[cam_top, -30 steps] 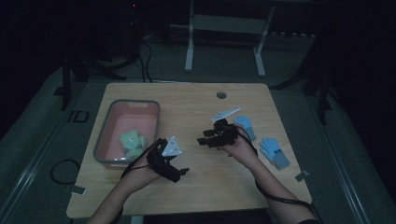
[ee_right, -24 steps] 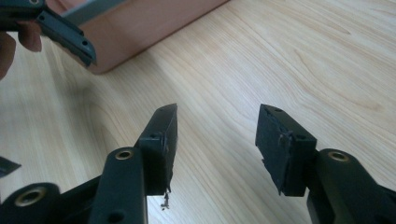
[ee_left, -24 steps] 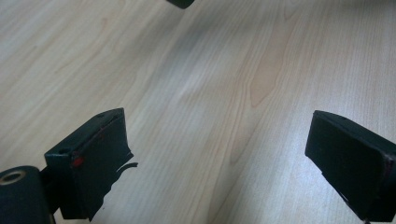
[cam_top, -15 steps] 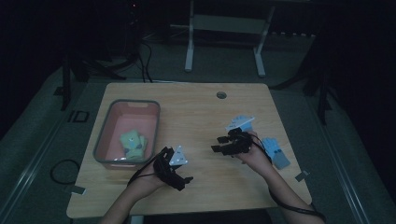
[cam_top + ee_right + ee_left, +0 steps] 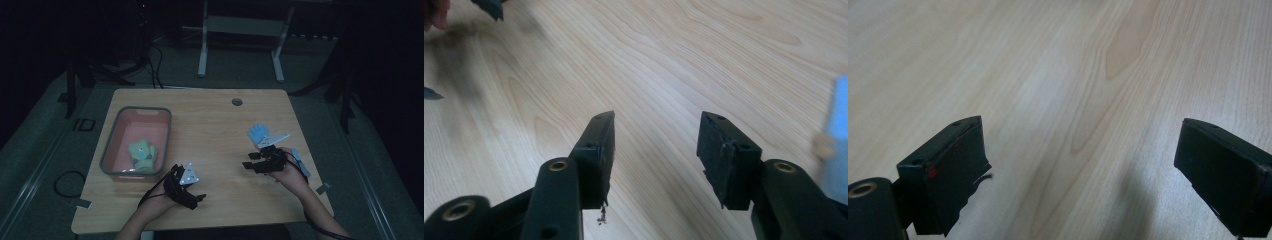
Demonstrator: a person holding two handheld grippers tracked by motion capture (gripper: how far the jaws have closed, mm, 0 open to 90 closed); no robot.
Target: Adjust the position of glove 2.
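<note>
My left gripper hovers low over the wooden table near its front edge, just right of the pink bin. In the left gripper view its jaws stand wide open over bare wood. My right gripper is at the right of the table and points left. Its jaws are open, have just been closing slightly, and have nothing between them. A light blue glove-shaped cloth lies just beyond that hand. Another blue piece shows at the hand's right side and at the view's edge.
The pink bin holds green cloth items. A round cable hole sits near the table's far edge. A white metal frame stands on the floor behind the table, and a cable loop lies on the floor at the left.
My right hand has moved right and toward the front edge, now covering most of the second blue piece. My left hand has sunk and shifted slightly right, nearer the front edge.
</note>
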